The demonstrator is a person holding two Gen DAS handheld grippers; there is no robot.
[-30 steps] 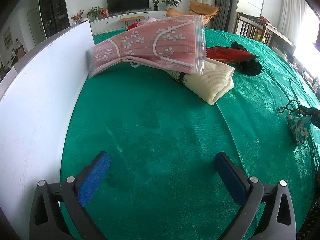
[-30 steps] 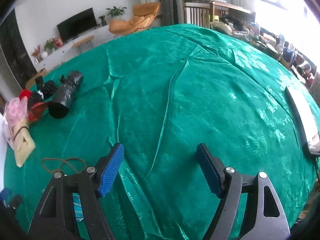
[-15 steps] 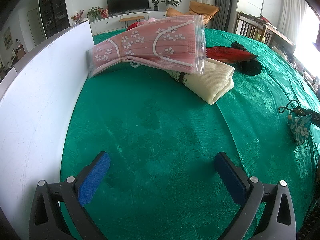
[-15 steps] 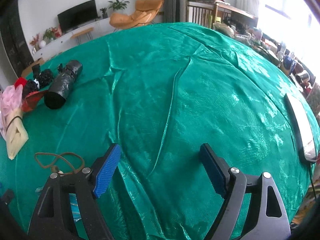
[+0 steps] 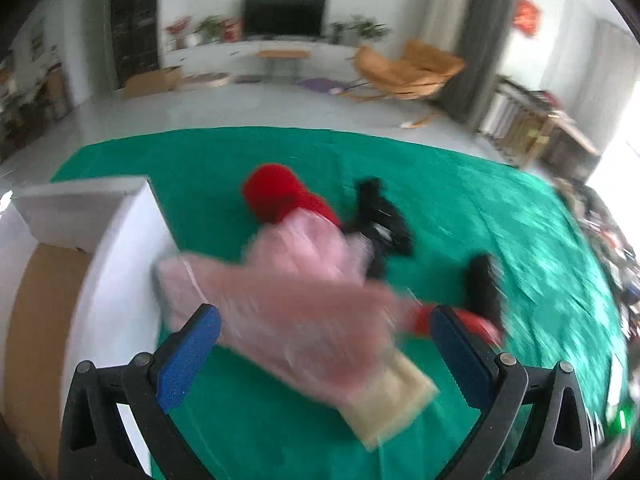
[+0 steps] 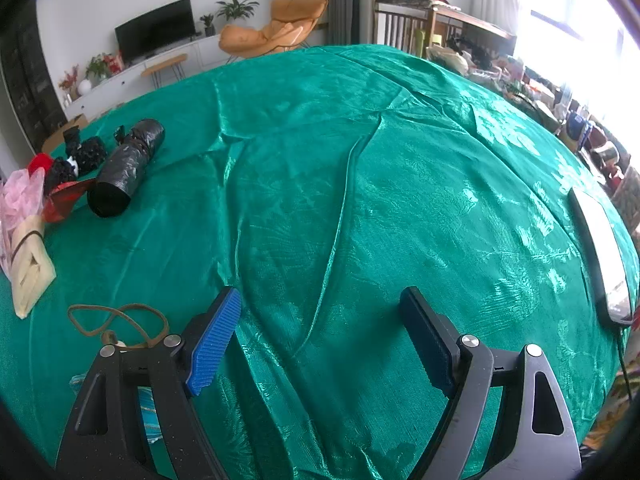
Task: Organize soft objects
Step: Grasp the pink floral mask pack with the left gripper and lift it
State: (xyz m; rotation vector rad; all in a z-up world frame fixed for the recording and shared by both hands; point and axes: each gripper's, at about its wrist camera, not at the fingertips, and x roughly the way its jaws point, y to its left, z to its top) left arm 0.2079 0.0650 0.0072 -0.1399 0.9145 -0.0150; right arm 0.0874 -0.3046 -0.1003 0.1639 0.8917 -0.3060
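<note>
The left wrist view is motion-blurred. My left gripper (image 5: 320, 320) is open and hovers over a pile on the green tablecloth. The pile holds a pink bagged pack of face masks (image 5: 288, 304), a folded cream cloth (image 5: 392, 396) under it, a red woolly ball (image 5: 276, 192) and black fuzzy items (image 5: 380, 216). Nothing is pressed between its blue pads. My right gripper (image 6: 320, 300) stands wide open over bare green cloth, gripping nothing. From there the same pile appears far left, with the mask pack (image 6: 20, 196) and cream cloth (image 6: 30, 268).
A white box (image 5: 120, 240) with a brown cardboard floor stands left of the pile. A black rolled bag (image 6: 124, 168), a brown cord loop (image 6: 116, 320) and a teal pouch (image 6: 146, 404) lie left of my right gripper. A flat screen device (image 6: 604, 264) lies at the right edge.
My left gripper has swung up and forward, from low over bare cloth to above the pile, and now looks down on the white box's end. My right gripper's jaws have widened slightly.
</note>
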